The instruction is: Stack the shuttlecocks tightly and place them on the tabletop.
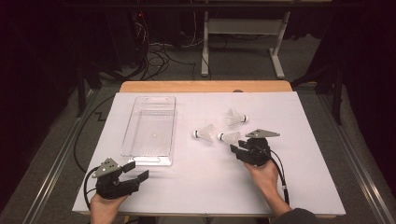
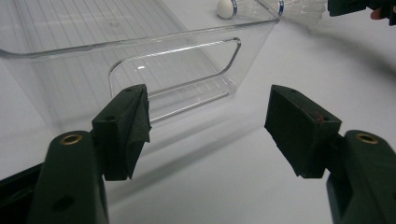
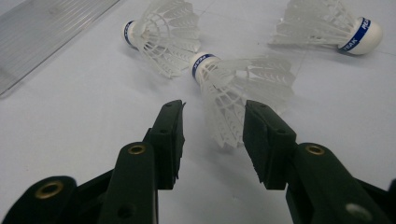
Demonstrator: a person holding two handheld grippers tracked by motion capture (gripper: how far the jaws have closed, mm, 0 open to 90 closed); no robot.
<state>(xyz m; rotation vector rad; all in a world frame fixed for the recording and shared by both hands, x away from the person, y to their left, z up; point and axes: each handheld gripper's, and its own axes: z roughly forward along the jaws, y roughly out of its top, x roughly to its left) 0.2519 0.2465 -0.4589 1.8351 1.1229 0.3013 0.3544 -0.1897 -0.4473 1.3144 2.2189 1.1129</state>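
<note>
Three white shuttlecocks with blue-banded cork heads lie right of centre on the white table. My right gripper (image 1: 238,145) (image 3: 214,109) is open just short of the nearest shuttlecock (image 1: 229,137) (image 3: 238,88); the rim of its feather skirt reaches into the gap between the jaws, and the pads do not press on it. A second shuttlecock (image 1: 205,133) (image 3: 161,39) lies to its left and a third (image 1: 236,117) (image 3: 327,25) farther back. My left gripper (image 1: 138,170) (image 2: 208,107) stands open with nothing in it, facing the near end wall of a clear plastic bin (image 1: 173,128) (image 2: 70,79).
The bin is long and shallow, with a handle cutout (image 2: 175,67) in its near wall and nothing inside. The white table top (image 1: 210,186) ends at a wooden strip (image 1: 205,86) at the back. Beyond it stand cables and a desk frame (image 1: 243,28) on the floor.
</note>
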